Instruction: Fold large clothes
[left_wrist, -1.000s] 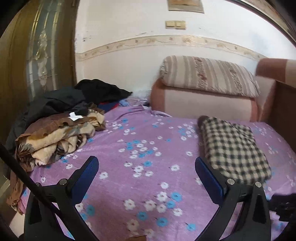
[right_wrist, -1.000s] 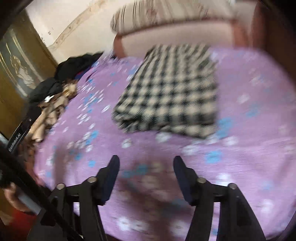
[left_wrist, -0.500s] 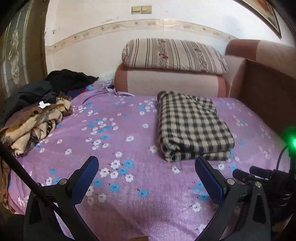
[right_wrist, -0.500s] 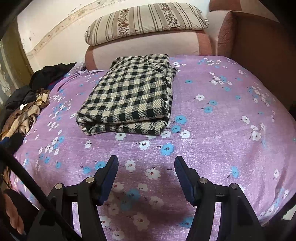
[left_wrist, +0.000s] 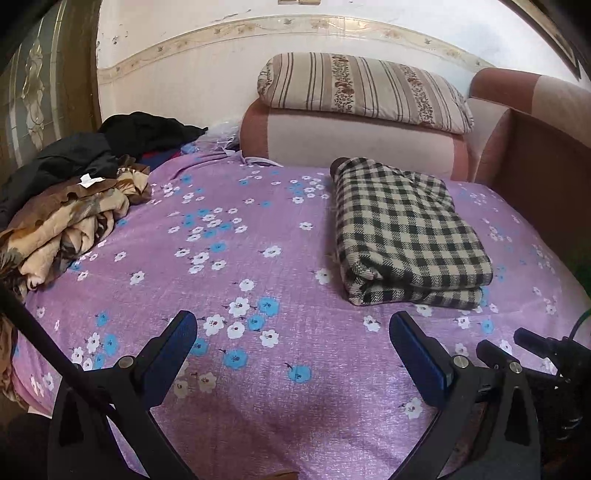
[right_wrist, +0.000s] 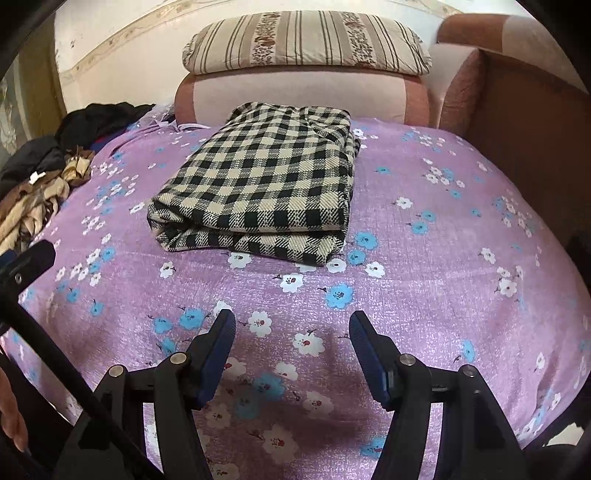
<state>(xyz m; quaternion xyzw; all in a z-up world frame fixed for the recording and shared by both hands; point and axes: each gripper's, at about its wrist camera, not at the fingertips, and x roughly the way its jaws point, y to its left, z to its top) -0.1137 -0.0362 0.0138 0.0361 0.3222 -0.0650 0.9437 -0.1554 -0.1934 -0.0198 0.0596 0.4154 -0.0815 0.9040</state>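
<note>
Both views have swung since a sec ago: checked garment (right_wrist: 258, 184), blurred then in the right wrist view, now sharp and folded flat on purple floral bedspread (left_wrist: 258, 369). Left gripper (left_wrist: 291, 334) jaws spread wide, nothing between; right gripper (right_wrist: 291, 326) same, both hovering near the garment's front edge. Unfolded clothes pile (left_wrist: 70, 214) well left of garment; striped pillow (right_wrist: 306, 40) behind it.

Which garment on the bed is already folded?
The checked garment, a flat rectangular stack mid-bed. The brown-beige one and black ones lie crumpled at the left edge.
</note>
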